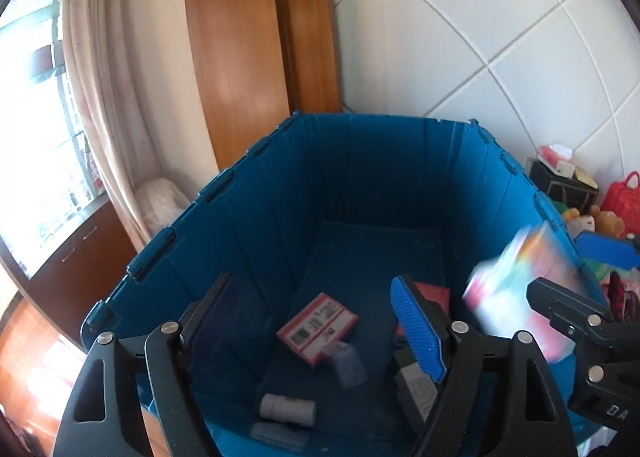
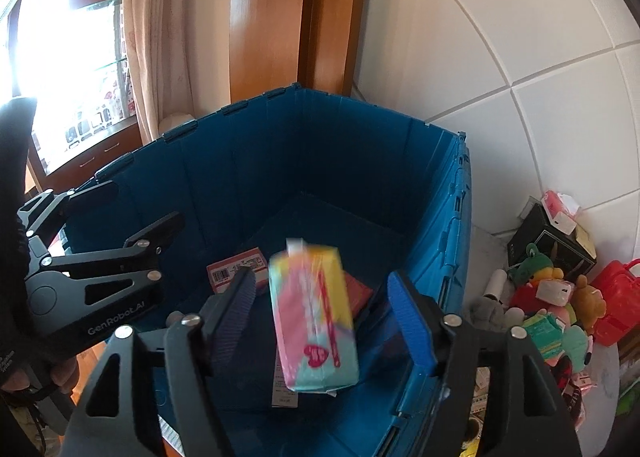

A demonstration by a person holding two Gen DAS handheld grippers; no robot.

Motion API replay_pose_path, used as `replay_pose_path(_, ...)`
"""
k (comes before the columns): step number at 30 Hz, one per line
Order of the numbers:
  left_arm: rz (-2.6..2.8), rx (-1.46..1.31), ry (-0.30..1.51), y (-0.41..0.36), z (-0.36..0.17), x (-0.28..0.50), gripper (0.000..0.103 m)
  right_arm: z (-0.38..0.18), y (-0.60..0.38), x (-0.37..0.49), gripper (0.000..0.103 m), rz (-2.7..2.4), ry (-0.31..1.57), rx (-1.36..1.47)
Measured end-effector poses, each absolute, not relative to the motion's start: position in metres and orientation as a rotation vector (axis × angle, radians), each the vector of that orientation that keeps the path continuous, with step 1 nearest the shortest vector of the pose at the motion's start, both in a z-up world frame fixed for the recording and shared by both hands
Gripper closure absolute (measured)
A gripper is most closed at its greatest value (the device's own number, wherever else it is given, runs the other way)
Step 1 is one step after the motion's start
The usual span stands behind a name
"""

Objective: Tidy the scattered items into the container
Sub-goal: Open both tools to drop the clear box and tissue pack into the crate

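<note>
A deep blue crate (image 1: 360,169) (image 2: 240,161) fills both views. My left gripper (image 1: 312,285) hangs open over it with nothing between its pads. Below it a small clear packet (image 1: 346,363) shows blurred above the crate floor. My right gripper (image 2: 322,277) is open too. A pastel pink, yellow and teal pack (image 2: 312,317) (image 1: 516,289) sits blurred in the gap, clear of both pads. On the floor lie a red-and-white barcode box (image 1: 316,331) (image 2: 236,269), a white tube (image 1: 288,409) and a red box (image 1: 432,293).
Right of the crate, a white surface holds plush toys (image 2: 536,289), a red case (image 2: 616,297) and a black box (image 2: 548,241). A tiled wall stands behind, with a wooden door frame (image 2: 332,17) and curtain (image 1: 104,77) at the left. A hand (image 2: 60,373) holds the left gripper.
</note>
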State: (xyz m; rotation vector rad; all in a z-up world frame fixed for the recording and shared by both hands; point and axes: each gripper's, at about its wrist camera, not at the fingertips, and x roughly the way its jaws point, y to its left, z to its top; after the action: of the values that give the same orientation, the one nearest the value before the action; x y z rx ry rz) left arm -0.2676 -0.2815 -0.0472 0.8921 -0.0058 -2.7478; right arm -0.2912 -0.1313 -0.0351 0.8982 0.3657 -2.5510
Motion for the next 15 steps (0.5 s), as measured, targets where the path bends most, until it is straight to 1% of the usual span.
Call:
replay_pose_path(5, -2.754, 0.888, 0.013, -0.281, -0.045, -0.263, 0.020, -0.026, -0.122, -0.284, 0.021, -2.596, 0.367, 0.857)
replay_pose_path(7, -2.769, 0.883, 0.022, -0.278, -0.042, -0.260, 0.017, -0.023, -0.118, -0.279, 0.014, -2.620, 0.368, 0.838)
replay_pose_path(9, -2.776, 0.873, 0.025, -0.276, -0.041, -0.257, 0.017, -0.021, -0.113, -0.274, 0.003, -2.647, 0.377, 0.814)
replay_pose_path(11, -2.786, 0.868, 0.022, -0.272, -0.041, -0.255, 0.015, -0.017, -0.109, -0.268, 0.001, -2.673, 0.386, 0.787)
replay_pose_path(15, -2.807, 0.858, 0.010, -0.262, -0.040, -0.250, 0.014, -0.012, -0.097, -0.257, 0.000, -2.726, 0.385, 0.741)
